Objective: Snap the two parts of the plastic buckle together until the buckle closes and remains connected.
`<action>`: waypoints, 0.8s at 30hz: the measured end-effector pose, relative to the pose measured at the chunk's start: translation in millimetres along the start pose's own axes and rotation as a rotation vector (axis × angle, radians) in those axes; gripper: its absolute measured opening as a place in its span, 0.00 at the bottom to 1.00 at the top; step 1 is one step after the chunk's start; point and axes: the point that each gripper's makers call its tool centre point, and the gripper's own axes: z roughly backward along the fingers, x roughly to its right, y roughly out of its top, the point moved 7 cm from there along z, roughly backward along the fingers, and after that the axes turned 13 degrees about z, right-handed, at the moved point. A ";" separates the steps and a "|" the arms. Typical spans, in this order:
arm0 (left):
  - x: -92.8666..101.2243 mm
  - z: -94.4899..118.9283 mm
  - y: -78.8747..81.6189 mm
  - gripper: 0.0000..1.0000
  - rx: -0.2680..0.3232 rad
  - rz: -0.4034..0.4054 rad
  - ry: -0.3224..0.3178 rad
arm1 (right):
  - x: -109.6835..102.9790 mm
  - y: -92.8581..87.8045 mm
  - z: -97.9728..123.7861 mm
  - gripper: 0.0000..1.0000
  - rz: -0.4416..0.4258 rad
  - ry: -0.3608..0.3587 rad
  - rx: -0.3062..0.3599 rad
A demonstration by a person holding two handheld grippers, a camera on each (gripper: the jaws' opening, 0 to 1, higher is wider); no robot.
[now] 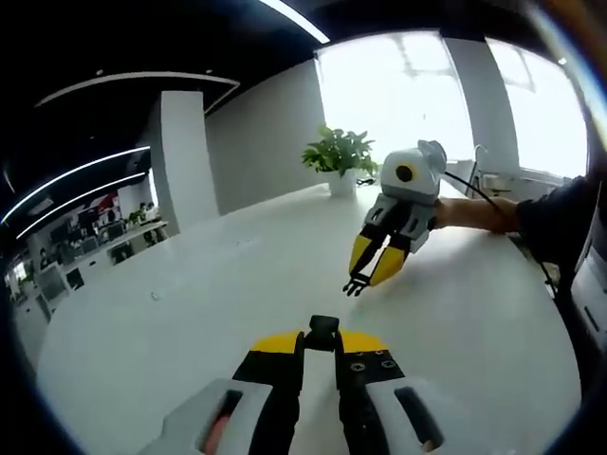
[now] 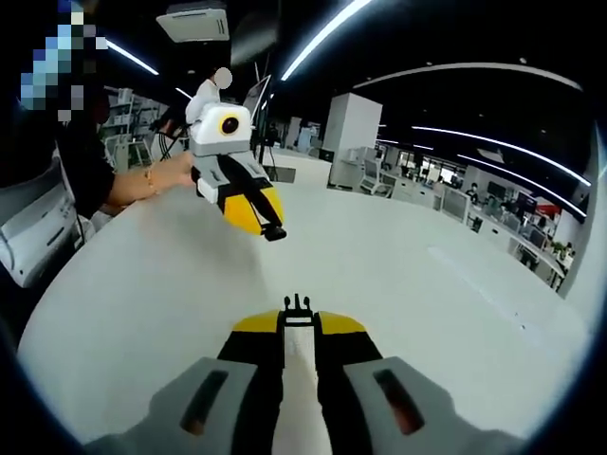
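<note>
While apart, buckle halves (image 1: 324, 333) gripper-held (image 2: 298, 322).

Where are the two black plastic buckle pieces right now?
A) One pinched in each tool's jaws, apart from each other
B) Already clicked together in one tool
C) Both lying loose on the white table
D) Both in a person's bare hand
A: the left gripper pinches a black plastic socket piece, and the right gripper pinches a black pronged piece, with open white table between them.
</note>
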 end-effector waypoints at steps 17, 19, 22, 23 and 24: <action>6.6 -1.8 -15.9 0.12 -0.025 -0.029 -0.022 | -10.1 1.5 -0.2 0.12 0.004 0.021 0.009; 6.1 -1.7 -16.6 0.12 -0.026 -0.025 -0.025 | -11.6 2.1 -0.3 0.12 0.008 0.021 0.010; 7.0 -2.8 -16.8 0.12 -0.027 -0.033 -0.038 | -13.7 3.5 -1.6 0.12 0.011 0.033 0.013; 7.7 -3.0 -16.6 0.12 -0.026 -0.036 -0.043 | -14.3 4.0 -2.3 0.12 0.013 0.036 0.014; 10.0 -3.8 -16.4 0.12 -0.026 -0.043 -0.050 | -15.7 4.8 -3.1 0.12 0.017 0.040 0.015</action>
